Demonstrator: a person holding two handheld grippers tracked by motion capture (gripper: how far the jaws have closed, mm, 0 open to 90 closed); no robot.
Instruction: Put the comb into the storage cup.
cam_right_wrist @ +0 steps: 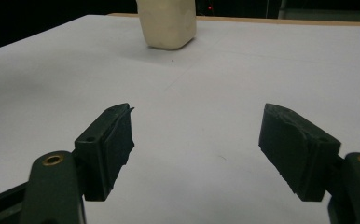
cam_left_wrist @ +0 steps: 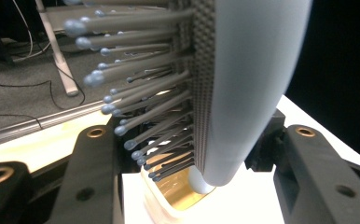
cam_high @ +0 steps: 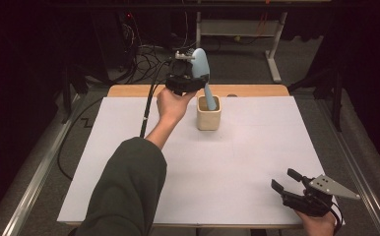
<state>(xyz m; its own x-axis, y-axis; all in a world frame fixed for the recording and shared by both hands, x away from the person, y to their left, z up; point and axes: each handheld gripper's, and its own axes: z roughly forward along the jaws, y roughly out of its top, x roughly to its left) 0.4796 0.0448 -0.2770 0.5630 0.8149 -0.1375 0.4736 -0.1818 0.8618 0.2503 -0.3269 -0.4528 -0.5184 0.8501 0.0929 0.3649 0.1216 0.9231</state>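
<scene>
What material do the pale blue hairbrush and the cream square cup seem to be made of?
The pale blue oval hairbrush looks like smooth matte plastic: its back is even and softly shaded, and its thin bristles end in small ball tips. The cream square cup looks like ceramic or thick plastic, with rounded corners, a dull outside and a shiny inside; which one is unclear.

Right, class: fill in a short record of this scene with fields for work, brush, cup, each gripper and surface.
work: putting a hairbrush into a cup
brush: light blue, bristles to the left in the high view, handle end down inside the cup
cup: cream, square, upright near the table's far edge
left gripper: shut on the brush, above the cup
right gripper: open, holding nothing, at the near right corner
table: white sheet over a wooden top
</scene>
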